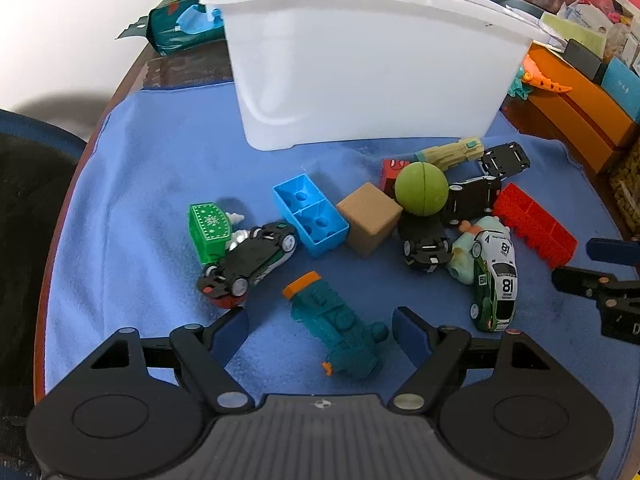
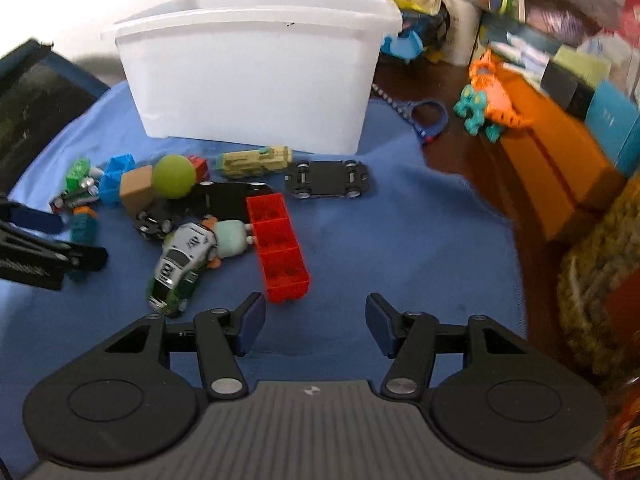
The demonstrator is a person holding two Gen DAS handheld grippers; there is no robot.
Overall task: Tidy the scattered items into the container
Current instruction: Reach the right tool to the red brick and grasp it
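Observation:
A white plastic bin (image 1: 360, 68) stands at the back of a blue cloth (image 1: 152, 168); it also shows in the right wrist view (image 2: 256, 80). Toys lie scattered in front of it: a teal toy (image 1: 340, 332), a blue brick (image 1: 310, 214), a tan cube (image 1: 370, 218), a green ball (image 1: 421, 189), a long red brick (image 2: 278, 248), a white-green race car (image 2: 180, 268) and upturned black cars (image 2: 326, 180). My left gripper (image 1: 320, 332) is open, its jaws on either side of the teal toy. My right gripper (image 2: 316, 326) is open and empty, just right of the red brick.
Orange boxes (image 2: 560, 168) and an orange-teal toy (image 2: 488, 96) stand to the right on a wooden table. A blue strap (image 2: 428, 120) lies beside the bin. Clutter is piled behind the bin. A woven basket (image 2: 600, 280) sits at the right edge. A dark chair (image 1: 24, 208) is at the left.

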